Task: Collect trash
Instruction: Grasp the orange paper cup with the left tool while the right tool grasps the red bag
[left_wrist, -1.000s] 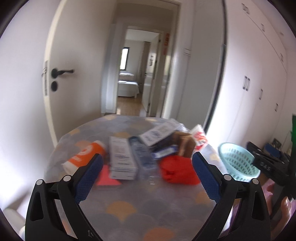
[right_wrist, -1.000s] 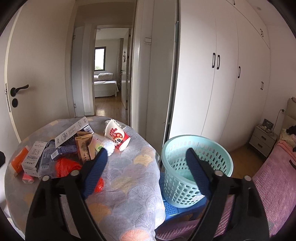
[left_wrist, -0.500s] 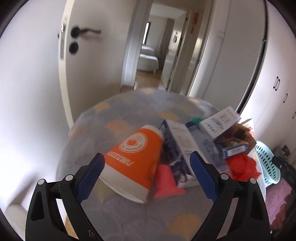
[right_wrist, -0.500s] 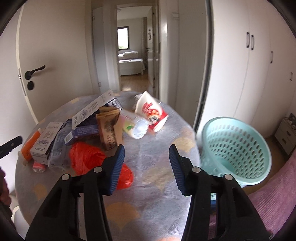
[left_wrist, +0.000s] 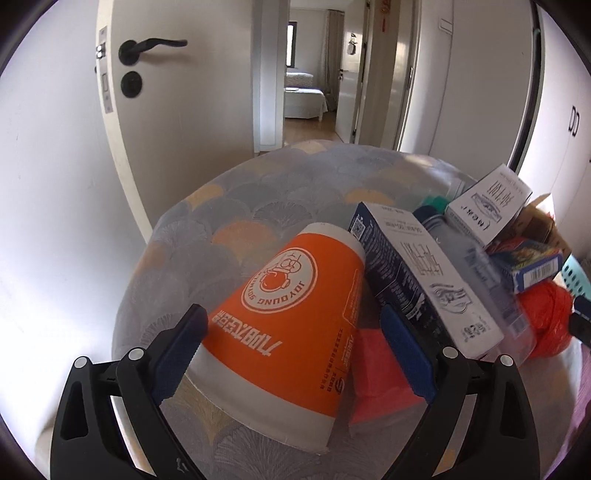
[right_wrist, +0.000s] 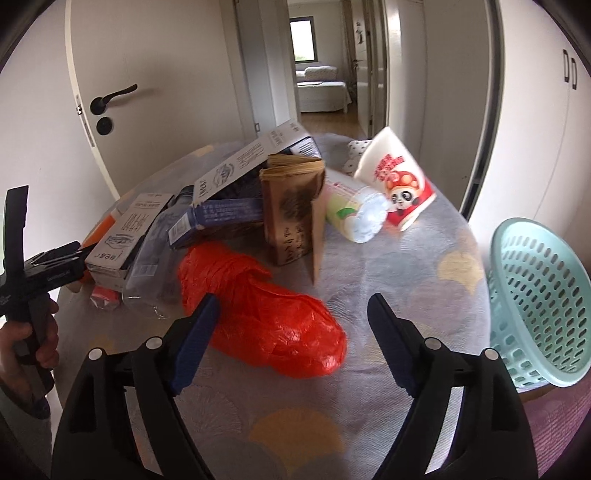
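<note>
The left gripper (left_wrist: 291, 354) is spread wide around the orange cup (left_wrist: 291, 317), which lies on its side at the near left edge of the table (left_wrist: 258, 192); the fingers flank the cup's wide end but have not closed on it. The right gripper (right_wrist: 291, 343) is just as wide open and holds nothing, poised over the red bag (right_wrist: 266, 306) in the middle of the table. The remaining trash, boxes (right_wrist: 236, 173), a brown bag (right_wrist: 295, 206), a bottle (right_wrist: 354, 214) and a panda cup (right_wrist: 399, 181), lies heaped behind. The basket (right_wrist: 535, 295) stands just off the table's right edge.

This looks like the first pick-up, with both tools reaching. Next, each likely needs to close: the left gently, since a paper cup crushes, the right low enough to gather loose plastic.
</note>
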